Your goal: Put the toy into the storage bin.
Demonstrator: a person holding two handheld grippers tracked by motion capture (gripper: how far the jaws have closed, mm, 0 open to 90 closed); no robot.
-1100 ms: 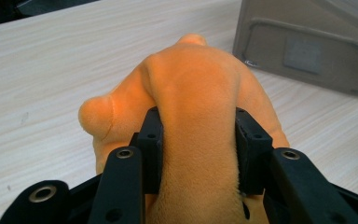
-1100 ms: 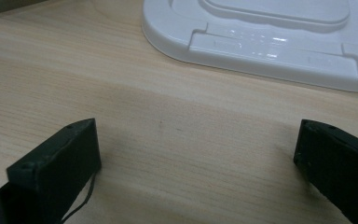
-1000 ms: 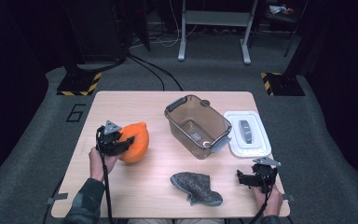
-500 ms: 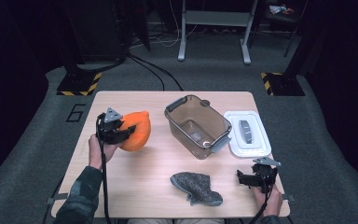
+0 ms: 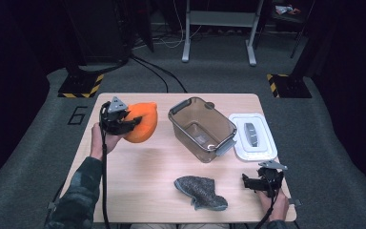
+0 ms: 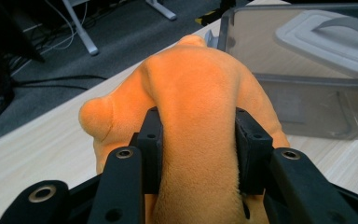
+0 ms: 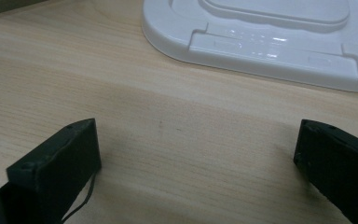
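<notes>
Above the surface (image 5: 138, 167), left claw (image 5: 126, 120) clenches an orange plush toy (image 5: 143, 123) beside the container (image 5: 202, 126), likely bound inside; right claw (image 5: 257, 182) rests released.

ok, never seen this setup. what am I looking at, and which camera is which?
No robot arm here: a person at a wooden table holds a two-jaw gripper in each hand. The high view looks down from above the person's side. The other two pictures come from cameras riding on the grippers, looking along their black jaws.

The left gripper is shut on an orange plush toy, held up beside a clear plastic bin. The right gripper rests open near a white lid. A grey sock lies at the near edge.
</notes>
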